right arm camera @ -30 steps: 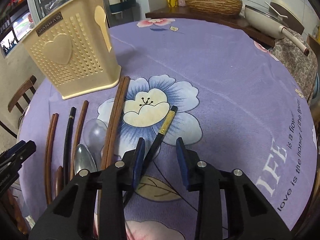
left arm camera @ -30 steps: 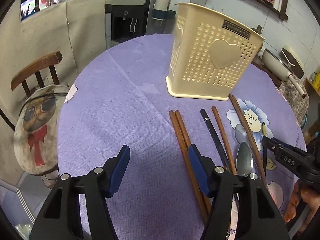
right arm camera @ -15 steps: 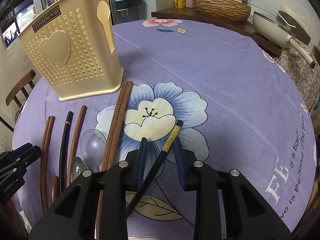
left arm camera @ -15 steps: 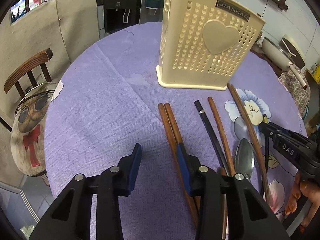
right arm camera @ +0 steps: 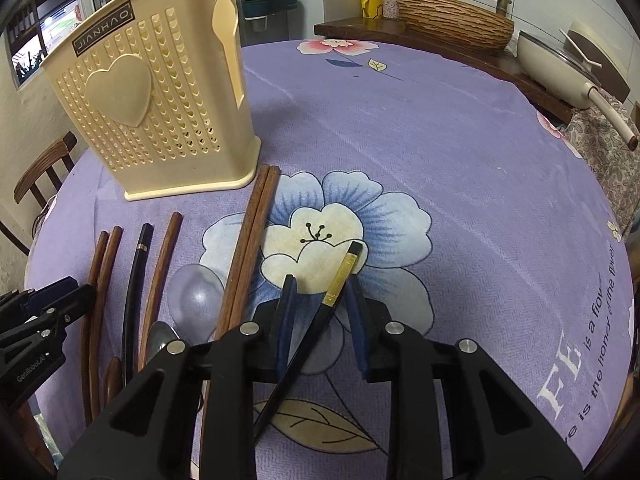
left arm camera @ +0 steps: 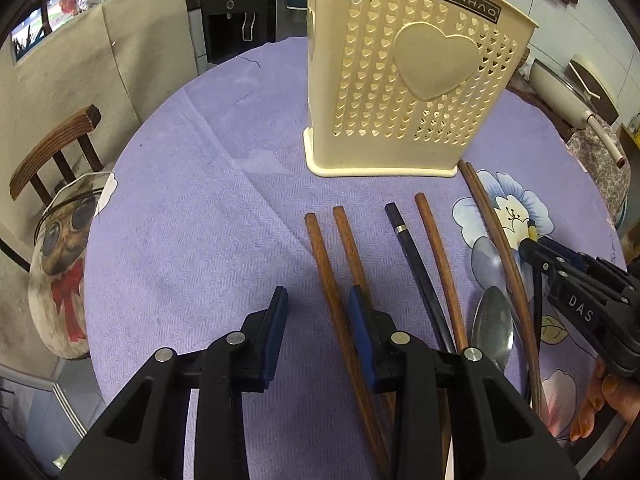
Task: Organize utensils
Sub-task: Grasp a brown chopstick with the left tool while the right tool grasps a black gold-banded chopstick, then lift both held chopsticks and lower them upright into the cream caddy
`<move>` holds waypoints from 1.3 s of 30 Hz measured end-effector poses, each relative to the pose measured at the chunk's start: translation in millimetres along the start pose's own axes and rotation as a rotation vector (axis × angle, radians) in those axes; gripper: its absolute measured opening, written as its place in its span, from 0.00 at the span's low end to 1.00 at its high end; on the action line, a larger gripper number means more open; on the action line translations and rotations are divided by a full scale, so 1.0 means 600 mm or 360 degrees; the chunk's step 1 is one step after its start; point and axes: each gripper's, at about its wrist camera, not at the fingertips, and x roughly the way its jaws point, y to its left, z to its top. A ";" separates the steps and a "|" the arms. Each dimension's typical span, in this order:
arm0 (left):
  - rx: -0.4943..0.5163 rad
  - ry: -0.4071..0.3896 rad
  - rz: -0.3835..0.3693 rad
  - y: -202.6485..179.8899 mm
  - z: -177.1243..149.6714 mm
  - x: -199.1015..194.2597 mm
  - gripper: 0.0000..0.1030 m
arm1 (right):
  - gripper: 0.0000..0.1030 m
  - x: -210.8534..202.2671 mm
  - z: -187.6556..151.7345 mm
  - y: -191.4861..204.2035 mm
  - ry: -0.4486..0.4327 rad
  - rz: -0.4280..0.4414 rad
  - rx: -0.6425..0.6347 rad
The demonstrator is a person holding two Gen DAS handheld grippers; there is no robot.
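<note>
Purple floral cloth covers the round table, with a wooden chair at its far edge and a cream wok on the side counter. Near the middle stands the cream perforated utensil holder, apparently with nothing in it yet, and the utensils lie in a row in front of it: a pair of brown wooden chopsticks, a black chopstick with a silver band, a single brown chopstick, a clear plastic spoon, a metal spoon and a long dark wooden pair running up to the holder's base. Over the last second both grippers have moved in on their targets. The left gripper has slid sideways and narrowed, so the leftmost brown chopstick now lies between its blue pads, though the jaws are not closed on it. The right gripper has come forward and down around the black chopstick with the gold band, which lies apart from the row on the flower print; its jaws are parted, one pad close to the shaft, so no grip is confirmed. Both hands seem poised to pinch, and nothing has been lifted toward the holder.
</note>
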 end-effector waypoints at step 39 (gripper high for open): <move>-0.0103 -0.0147 -0.0176 0.005 0.056 -0.014 0.07 | 0.08 -0.025 0.057 -0.046 -0.0217 0.0344 0.0290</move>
